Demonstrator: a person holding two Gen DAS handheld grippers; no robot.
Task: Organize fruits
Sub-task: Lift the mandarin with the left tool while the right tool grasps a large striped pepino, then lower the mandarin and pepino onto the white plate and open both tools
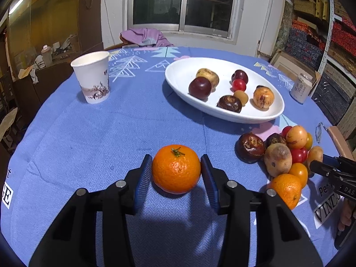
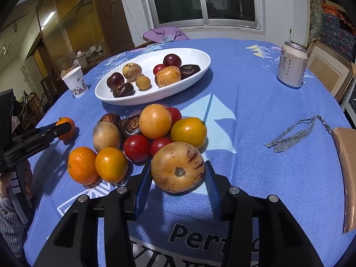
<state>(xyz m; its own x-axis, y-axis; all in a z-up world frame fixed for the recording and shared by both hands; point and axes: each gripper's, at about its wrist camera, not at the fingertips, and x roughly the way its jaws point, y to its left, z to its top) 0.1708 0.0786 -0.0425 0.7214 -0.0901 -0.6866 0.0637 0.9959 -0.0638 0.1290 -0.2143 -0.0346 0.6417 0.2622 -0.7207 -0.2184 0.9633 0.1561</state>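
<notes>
Sitting partly finished, the sorting is showing a shallow white oval ceramic dish [image 1: 224, 113] that is already carrying several fruits while a larger heap is still waiting on the blue patterned tablecloth [image 1: 100, 138]. Going from left to right in the left wrist view, a white paper cup with a floral print [image 1: 91, 77] is standing upright and well apart from the dish; whether anything is in it cannot be told. Next, the left gripper [image 1: 176, 173] is clasping a round orange mandarin with a green stem [image 1: 176, 171], its blue pads pressing on both flanks while the fruit is still resting on the cloth. Farther back, the dish is holding two dark purple plums, a tan russet fruit, a small red tomato, a small tan round fruit, dark brown water chestnuts and a yellow fruit streaked with red. Right of the mandarin, the loose pile of mixed fruits [image 2: 142, 133] is lying near the dish rim, uncollected. At its near edge, the right gripper [image 2: 178, 173] is gripping a large yellow-brown fruit with purple streaks [image 2: 178, 170], pads touching its sides, the fruit not yet lifted. Beyond, a pale drink can [image 2: 291, 65] is standing closed. Most of the work, I judge, is still remaining.
</notes>
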